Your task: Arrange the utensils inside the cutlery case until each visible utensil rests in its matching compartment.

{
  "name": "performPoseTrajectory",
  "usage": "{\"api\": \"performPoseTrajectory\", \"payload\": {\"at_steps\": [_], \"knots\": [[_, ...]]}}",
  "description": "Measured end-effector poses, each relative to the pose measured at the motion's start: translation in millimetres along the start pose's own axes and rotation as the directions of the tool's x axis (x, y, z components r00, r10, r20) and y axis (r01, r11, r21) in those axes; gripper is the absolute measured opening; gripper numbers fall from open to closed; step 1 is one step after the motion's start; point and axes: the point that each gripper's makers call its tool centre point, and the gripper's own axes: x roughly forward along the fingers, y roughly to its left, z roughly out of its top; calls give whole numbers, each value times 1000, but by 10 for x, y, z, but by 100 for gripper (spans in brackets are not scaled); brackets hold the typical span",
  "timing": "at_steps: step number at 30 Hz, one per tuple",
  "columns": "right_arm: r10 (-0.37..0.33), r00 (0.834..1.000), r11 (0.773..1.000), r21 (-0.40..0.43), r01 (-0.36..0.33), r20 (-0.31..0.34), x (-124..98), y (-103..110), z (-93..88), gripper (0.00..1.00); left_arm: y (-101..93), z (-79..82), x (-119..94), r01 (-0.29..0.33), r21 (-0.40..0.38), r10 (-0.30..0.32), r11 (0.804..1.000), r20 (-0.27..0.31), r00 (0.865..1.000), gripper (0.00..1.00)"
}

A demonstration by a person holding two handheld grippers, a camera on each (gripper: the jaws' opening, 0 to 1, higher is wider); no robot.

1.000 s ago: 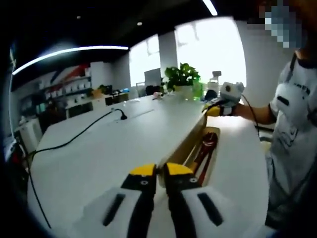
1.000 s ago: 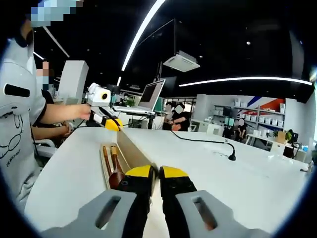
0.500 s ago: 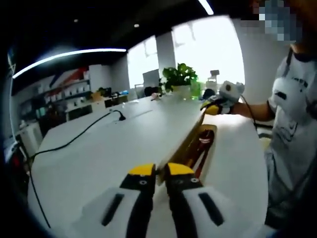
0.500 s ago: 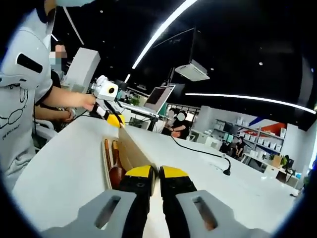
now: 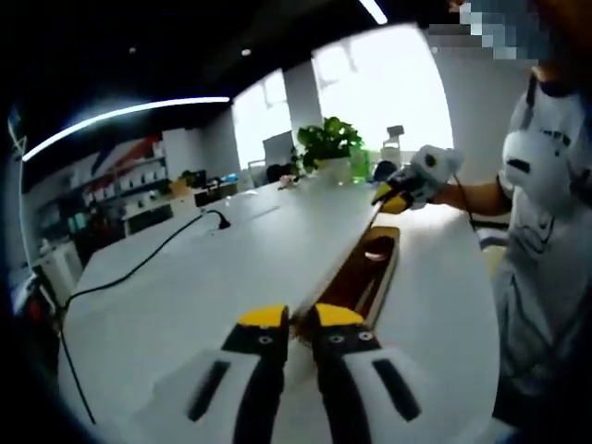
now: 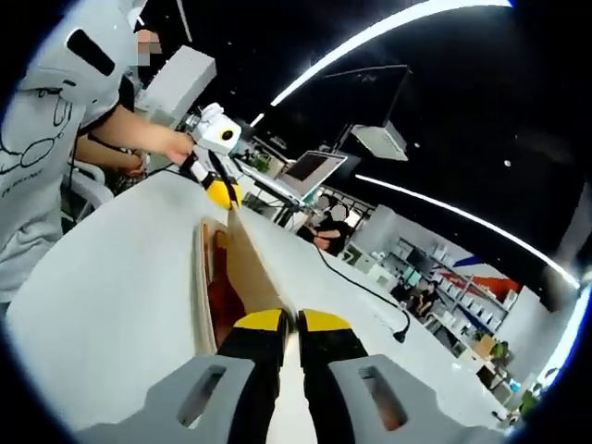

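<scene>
Wooden and long, the cutlery case (image 5: pixel 365 273) lies on the white worktop (image 5: pixel 213 277) with its lid (image 6: pixel 248 268) raised on edge. Each hand-held gripper pinches one end of that lid: the left hand-held gripper (image 5: pixel 298 319) with jaws closed on the near edge, the right hand-held gripper (image 6: pixel 289 322) likewise at the other end. Dark utensils (image 6: pixel 220 301) rest in the tray beneath. Swinging the lid well probably means moving both ends evenly, without twisting it.
</scene>
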Motion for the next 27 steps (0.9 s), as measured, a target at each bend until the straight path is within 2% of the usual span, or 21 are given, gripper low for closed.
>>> {"api": "performPoseTrajectory", "payload": {"at_steps": [6, 15, 17, 19, 21, 23, 27], "knots": [[25, 999, 997, -67, -27, -29, -47, 144, -75, 4, -102, -57, -31, 2, 10, -2, 1000, 1, 1000, 10], [52, 998, 995, -88, -56, -46, -83, 155, -52, 4, -196, -93, -86, -36, 24, 35, 999, 14, 999, 10], [68, 997, 997, -27, -69, -47, -109, 159, -50, 7, -217, -95, -104, -36, 31, 36, 999, 22, 999, 10], [68, 997, 993, 100, -66, -20, -140, 115, -44, 12, -212, -102, -111, -37, 28, 36, 999, 23, 999, 10], [86, 996, 953, 292, -82, 1, -198, 58, -70, 15, -212, -111, -119, -31, 28, 31, 999, 23, 999, 10], [91, 995, 893, 440, -99, 40, -259, 16, -58, 20, -217, -122, -138, -24, 18, 23, 1000, 20, 1000, 10], [58, 996, 781, 618, -87, 67, -382, -112, -125, 21, -214, -133, -190, -15, -32, 16, 999, 26, 1000, 10]]}}
